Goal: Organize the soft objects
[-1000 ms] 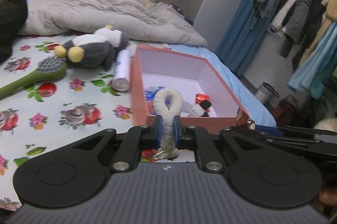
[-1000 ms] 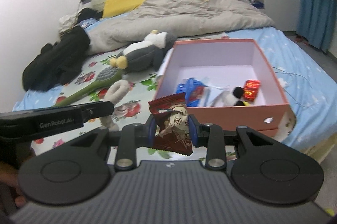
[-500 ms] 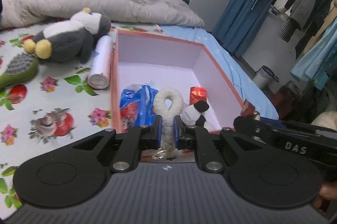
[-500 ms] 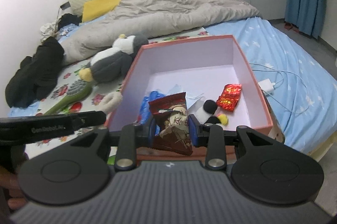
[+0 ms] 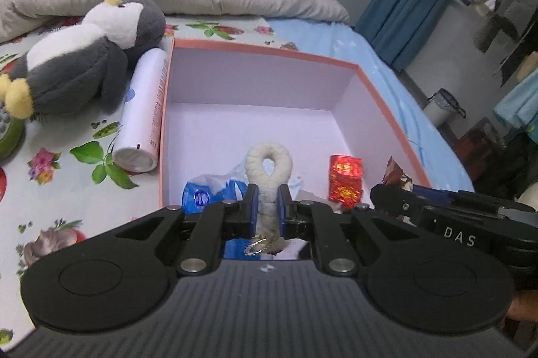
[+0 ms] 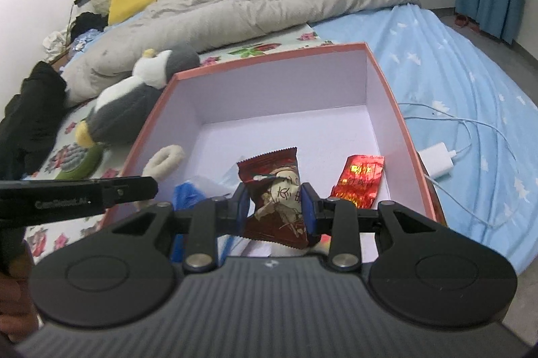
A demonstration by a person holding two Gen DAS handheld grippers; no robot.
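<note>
My left gripper [image 5: 268, 202] is shut on a white fluffy loop keychain [image 5: 269, 164] and holds it over the near end of the pink box [image 5: 262, 50]. The keychain also shows in the right wrist view [image 6: 164, 158]. My right gripper [image 6: 275, 200] is shut on a dark red snack packet [image 6: 274, 189], held above the box [image 6: 390, 95]. Inside the box lie a red foil packet [image 5: 345, 178] [image 6: 361, 175] and a blue plastic bag [image 5: 205, 194]. A grey and white plush penguin [image 5: 80, 62] [image 6: 134, 102] lies left of the box.
A white spray can [image 5: 144, 109] lies against the box's left wall. A green brush [image 6: 79, 161] lies on the floral sheet. A grey duvet [image 6: 252, 1] covers the far bed. A white charger and cable [image 6: 437, 159] lie right of the box. Black clothes [image 6: 27, 115] are at the left.
Both grippers have moved forward over the box, each still holding its item. The box now fills the middle of both views.
</note>
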